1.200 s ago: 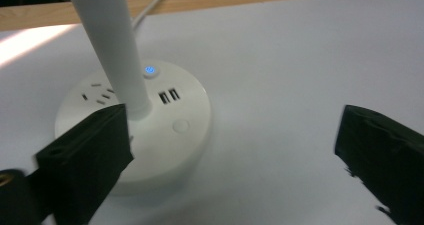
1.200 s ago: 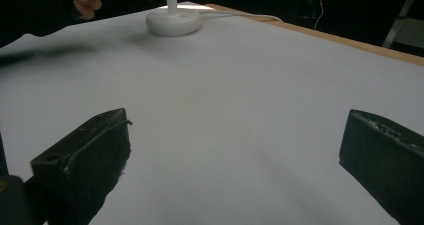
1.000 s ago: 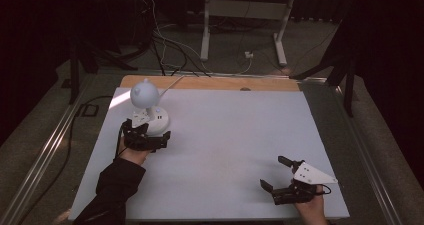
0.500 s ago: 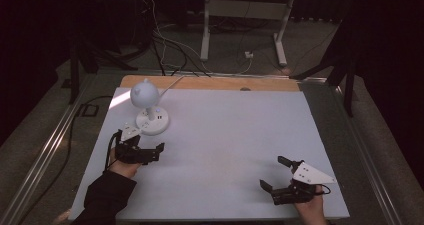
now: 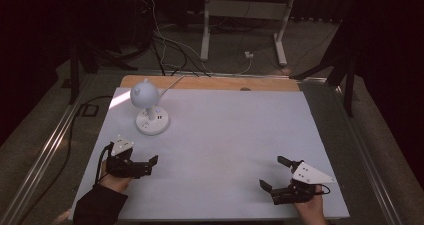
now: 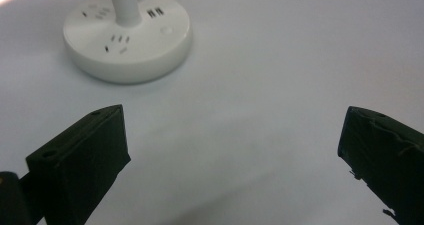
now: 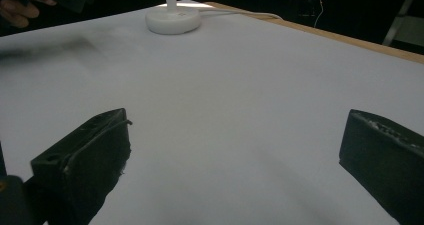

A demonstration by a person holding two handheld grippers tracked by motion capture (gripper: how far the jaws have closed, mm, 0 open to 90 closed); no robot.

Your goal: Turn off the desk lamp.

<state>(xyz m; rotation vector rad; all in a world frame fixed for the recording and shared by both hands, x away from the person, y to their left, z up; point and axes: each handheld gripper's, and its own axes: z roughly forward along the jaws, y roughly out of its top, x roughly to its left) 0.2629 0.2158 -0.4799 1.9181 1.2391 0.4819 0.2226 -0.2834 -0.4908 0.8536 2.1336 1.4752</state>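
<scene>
On the white surface (image 5: 225, 135), a small white desk lamp (image 5: 148, 107) stands at about 10 o'clock in the high view, its round base bearing sockets and its cord running off toward the far wooden edge. The left tool (image 5: 131, 161) sits at about 8 o'clock, well short of the lamp base, its 2 black jaws spread wide with nothing between them. The right tool (image 5: 278, 177) rests at about 5 o'clock near the close edge, jaws likewise spread wide apart and empty above bare surface.
</scene>
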